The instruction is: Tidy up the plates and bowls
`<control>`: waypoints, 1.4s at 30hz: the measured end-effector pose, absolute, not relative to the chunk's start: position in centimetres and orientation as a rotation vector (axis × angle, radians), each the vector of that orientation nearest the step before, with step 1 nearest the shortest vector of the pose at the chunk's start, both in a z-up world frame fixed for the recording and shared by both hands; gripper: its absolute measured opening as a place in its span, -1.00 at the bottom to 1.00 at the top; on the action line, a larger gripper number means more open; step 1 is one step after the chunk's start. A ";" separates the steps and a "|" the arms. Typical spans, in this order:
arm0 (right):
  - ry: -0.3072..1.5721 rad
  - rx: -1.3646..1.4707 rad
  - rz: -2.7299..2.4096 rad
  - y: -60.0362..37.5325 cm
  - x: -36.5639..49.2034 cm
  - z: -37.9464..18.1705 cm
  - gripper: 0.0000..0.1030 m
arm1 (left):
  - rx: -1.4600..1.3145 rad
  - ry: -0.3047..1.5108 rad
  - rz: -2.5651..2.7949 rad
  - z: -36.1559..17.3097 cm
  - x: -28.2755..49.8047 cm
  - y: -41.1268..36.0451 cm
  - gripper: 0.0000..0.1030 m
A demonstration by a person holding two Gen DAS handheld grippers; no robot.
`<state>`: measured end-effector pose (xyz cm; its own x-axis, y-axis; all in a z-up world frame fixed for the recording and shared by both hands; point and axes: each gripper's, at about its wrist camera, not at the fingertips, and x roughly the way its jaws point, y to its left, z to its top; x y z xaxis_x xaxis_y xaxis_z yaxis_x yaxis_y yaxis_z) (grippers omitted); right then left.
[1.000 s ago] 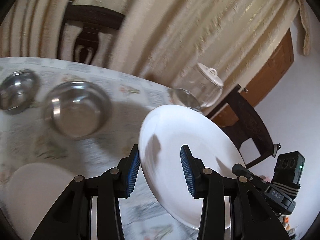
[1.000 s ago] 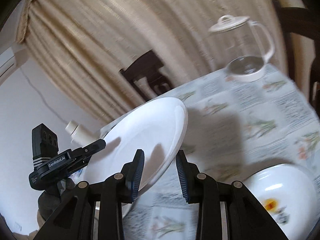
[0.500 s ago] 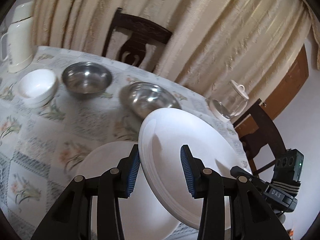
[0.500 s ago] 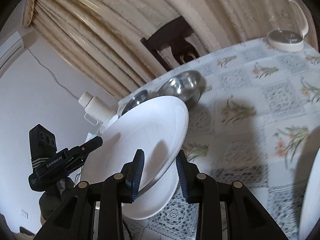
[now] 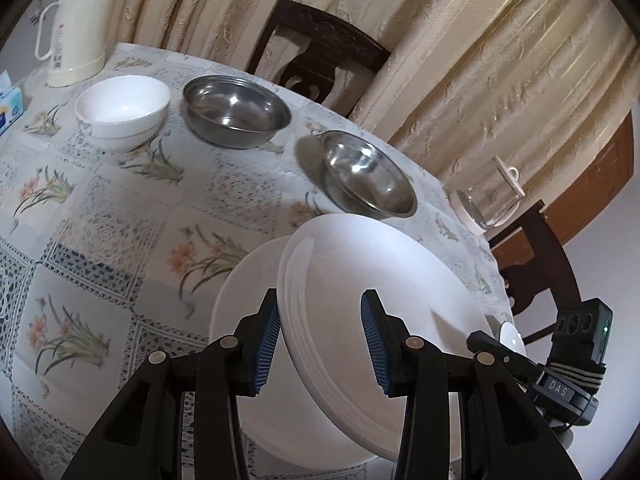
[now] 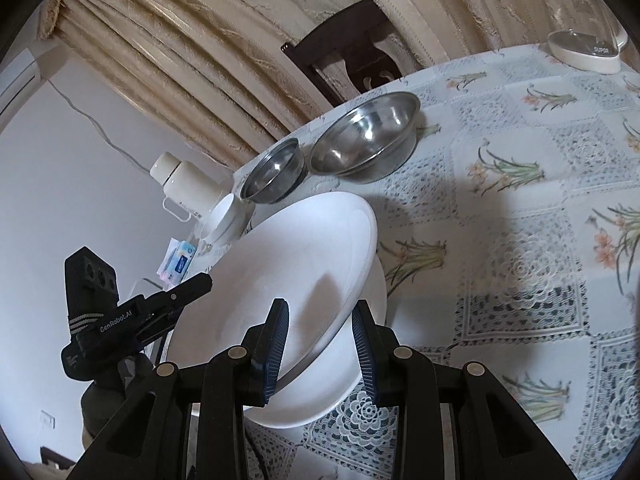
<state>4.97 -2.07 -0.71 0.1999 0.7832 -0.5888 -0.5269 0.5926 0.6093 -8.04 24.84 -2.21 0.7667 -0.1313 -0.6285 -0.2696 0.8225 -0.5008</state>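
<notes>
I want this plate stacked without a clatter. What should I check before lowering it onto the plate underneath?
1. Held plate sits between the fingers of both grippers, left gripper and right gripper: ok.
2. Pads actually clamping the rim: cannot tell, a gap shows beside one pad of each.
3. Lower plate lies flat on the tablecloth beneath it: ok.
4. Held plate level: not ok, it is tilted.
5. Centred over the lower plate: cannot tell.
6. Nearest steel bowl stands apart from the stack: ok.
</notes>
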 end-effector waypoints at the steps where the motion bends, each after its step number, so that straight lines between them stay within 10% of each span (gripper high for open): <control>1: 1.012 0.295 0.934 -1.9 4.9 -0.8 -0.31 | -0.614 0.704 0.082 -2.3 -8.2 25.0 -0.19; 42: 1.073 0.270 0.876 0.2 4.1 -3.3 -0.31 | -0.668 0.766 0.027 -5.4 -8.8 26.8 0.00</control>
